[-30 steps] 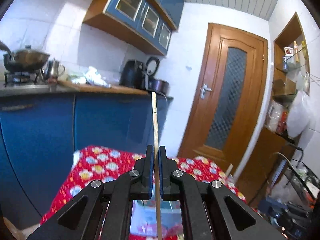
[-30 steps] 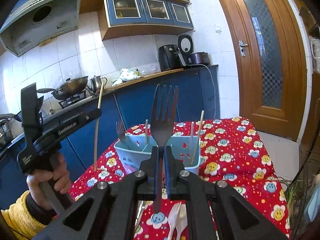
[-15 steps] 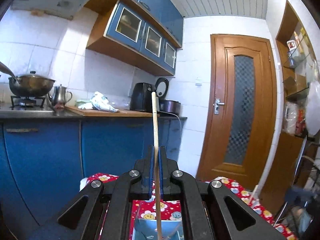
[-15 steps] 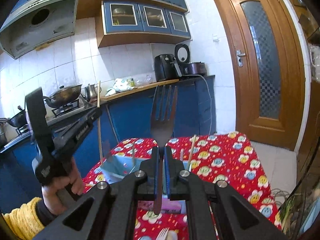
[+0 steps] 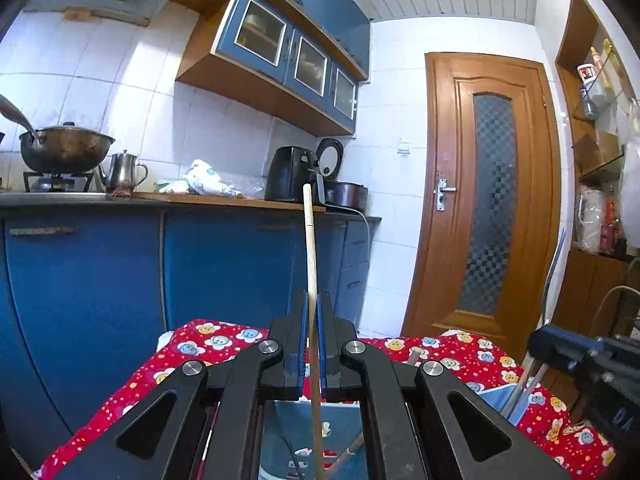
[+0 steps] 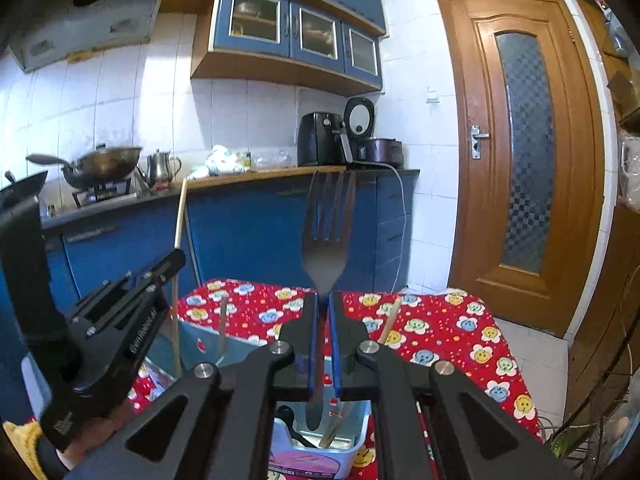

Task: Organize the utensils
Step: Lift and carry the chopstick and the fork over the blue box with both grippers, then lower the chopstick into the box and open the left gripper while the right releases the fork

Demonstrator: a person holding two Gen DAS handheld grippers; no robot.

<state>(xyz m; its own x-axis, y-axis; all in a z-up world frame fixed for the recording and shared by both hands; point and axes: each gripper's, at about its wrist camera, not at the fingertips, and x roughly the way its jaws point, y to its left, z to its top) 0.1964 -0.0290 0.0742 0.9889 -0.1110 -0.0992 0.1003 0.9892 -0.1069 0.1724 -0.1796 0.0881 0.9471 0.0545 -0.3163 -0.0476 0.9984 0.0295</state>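
My left gripper (image 5: 312, 304) is shut on a pale wooden chopstick (image 5: 309, 248) that stands upright, its lower end reaching down into a light blue utensil bin (image 5: 496, 398). In the right wrist view the left gripper (image 6: 176, 258) appears at the left with the chopstick (image 6: 180, 216). My right gripper (image 6: 323, 300) is shut on a dark metal fork (image 6: 327, 232), tines up, handle end hanging just above the bin (image 6: 356, 436). Chopsticks and dark utensils stand in the bin.
The bin rests on a table with a red flowered cloth (image 6: 448, 332). Blue counter cabinets (image 5: 224, 264) stand behind, with a wok, kettle and black appliances on top. A wooden door (image 5: 488, 200) is at the right. A hand in a yellow sleeve (image 6: 24, 436) holds the left gripper.
Both grippers have moved down toward the bin, keeping hold of chopstick and fork. The left gripper now sits closer beside the right one, and the bin lies under both.
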